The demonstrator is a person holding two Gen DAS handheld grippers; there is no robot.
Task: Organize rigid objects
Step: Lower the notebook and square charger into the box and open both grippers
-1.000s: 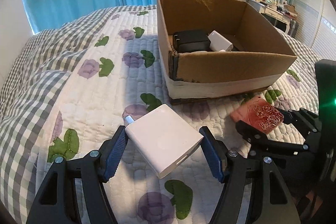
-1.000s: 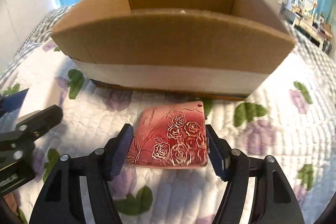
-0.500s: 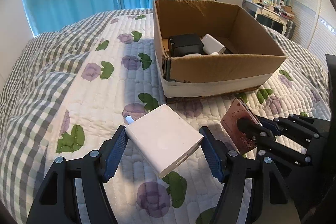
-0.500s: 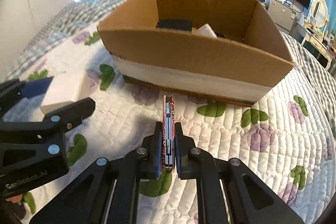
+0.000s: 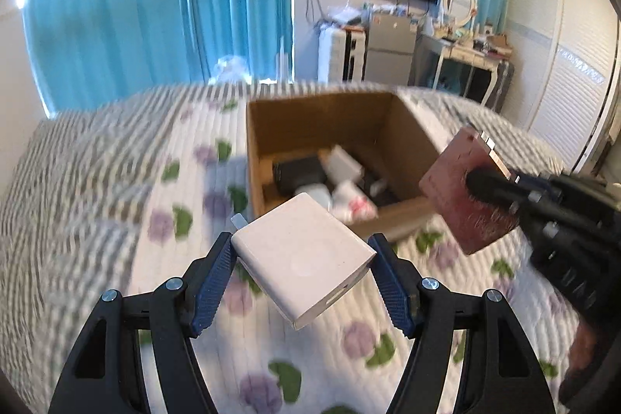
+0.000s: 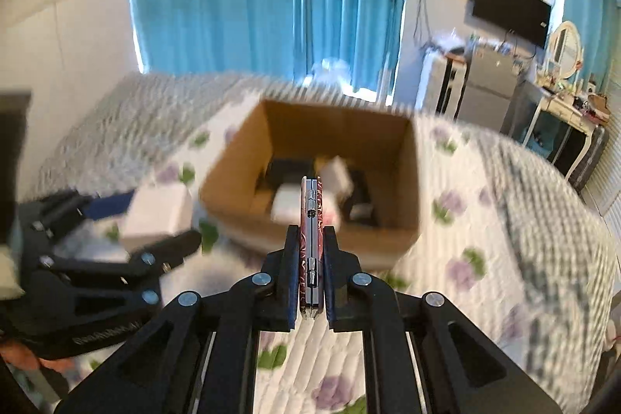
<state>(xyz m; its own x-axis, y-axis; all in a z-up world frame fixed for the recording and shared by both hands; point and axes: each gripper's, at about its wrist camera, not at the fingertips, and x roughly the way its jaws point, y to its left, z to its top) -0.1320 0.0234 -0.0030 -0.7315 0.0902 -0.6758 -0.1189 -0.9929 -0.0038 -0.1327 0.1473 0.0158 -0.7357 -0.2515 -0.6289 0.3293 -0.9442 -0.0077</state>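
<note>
- Both grippers have risen off the quilted bed (image 5: pixel 97 204) since a second ago; the blur across the quilt suggests fast travel.
- The left gripper (image 5: pixel 302 270) pinches the white charger block (image 5: pixel 300 260) between its blue pads, now held in the air near the box's front-left corner rather than low over the quilt.
- The right gripper (image 6: pixel 309 272), jaws pressed nearly together, clamps the red rose-patterned case (image 6: pixel 310 220) on edge; a second ago that case lay flat between spread jaws.
- The cardboard box (image 5: pixel 411 134) sits toward the bed's far edge, already holding black and white items.
- In my judgement, both pickups are done; what remains is carrying each piece over the box's near wall and releasing.
</note>
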